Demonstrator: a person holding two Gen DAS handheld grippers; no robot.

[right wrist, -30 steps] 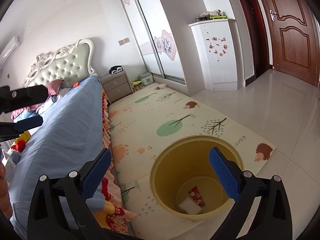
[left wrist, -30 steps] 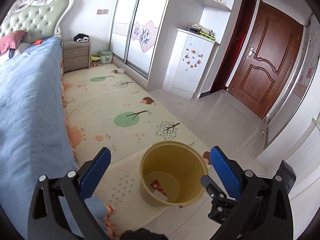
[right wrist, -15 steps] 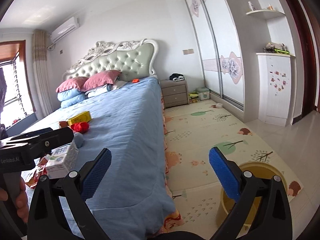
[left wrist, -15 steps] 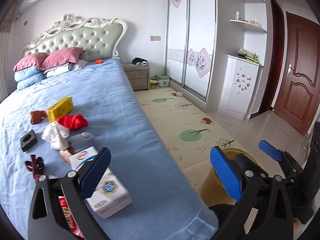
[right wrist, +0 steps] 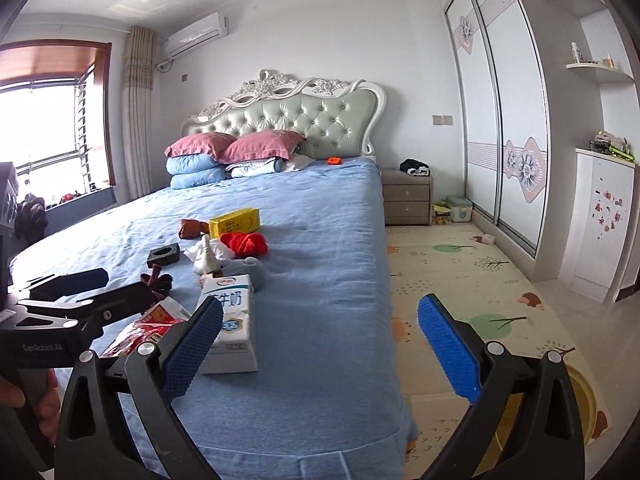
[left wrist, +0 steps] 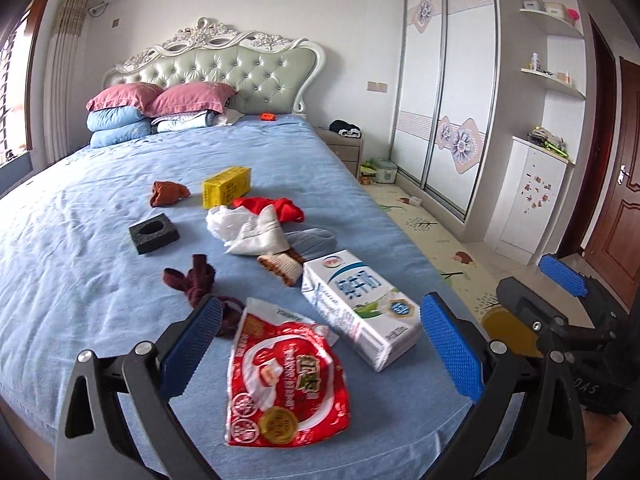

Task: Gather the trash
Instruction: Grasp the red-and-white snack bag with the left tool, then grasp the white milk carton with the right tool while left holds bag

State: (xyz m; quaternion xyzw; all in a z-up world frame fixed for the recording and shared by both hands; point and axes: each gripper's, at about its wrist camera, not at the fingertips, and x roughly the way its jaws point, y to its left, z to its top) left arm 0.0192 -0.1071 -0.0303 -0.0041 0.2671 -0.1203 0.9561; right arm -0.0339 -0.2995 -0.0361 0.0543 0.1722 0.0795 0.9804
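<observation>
One red snack wrapper (left wrist: 286,376) lies flat on the near edge of the blue bed (left wrist: 100,280), between the spread jaws of the left gripper (left wrist: 320,352), which holds nothing. One white milk carton (left wrist: 360,304) lies just right of it. Farther: one yellow box (left wrist: 227,187), one black foam block (left wrist: 153,234), several rags. Right gripper (right wrist: 320,356) wide open, empty. One yellow bin (right wrist: 582,404) stands on the floor mat, right of the bed.

One milk carton (left wrist: 360,306), one red wrapper (left wrist: 286,384), one yellow box (left wrist: 226,186), four pillows (left wrist: 160,112).
</observation>
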